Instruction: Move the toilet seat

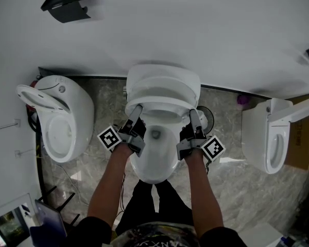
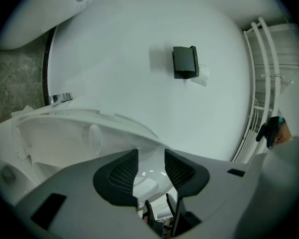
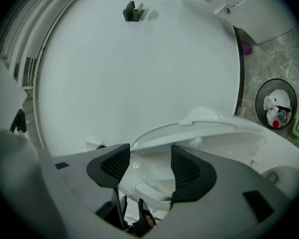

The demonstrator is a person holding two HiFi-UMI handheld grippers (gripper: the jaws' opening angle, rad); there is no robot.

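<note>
**Toilet seat held at both sides, three views**

Head view: the middle toilet stands at centre frame. Its white toilet seat (image 1: 162, 106) is tilted up off the bowl (image 1: 154, 163) toward the wall, with the lid (image 1: 162, 81) behind it. The left hand-held gripper (image 1: 137, 110) meets the seat's left side and the right hand-held gripper (image 1: 193, 113) its right side. Only this view shows both marker cubes (image 1: 109, 138), the person's forearms and the two neighbouring toilets, one at the left (image 1: 67, 117) and one at the right (image 1: 270, 138).

Left gripper view: the jaws stand partly closed, with the seat's glossy white edge filling the gap and the pads pressed on it. A black paper holder (image 2: 185, 62) hangs on the wall at upper centre, and white rails (image 2: 266, 59) run along the right edge.

Right gripper view: these jaws stand a little wider and likewise clamp the seat's rim. This view alone shows inside the round waste bin (image 3: 278, 106), at the right on the marble floor (image 3: 269, 59), which holds crumpled paper.
</note>
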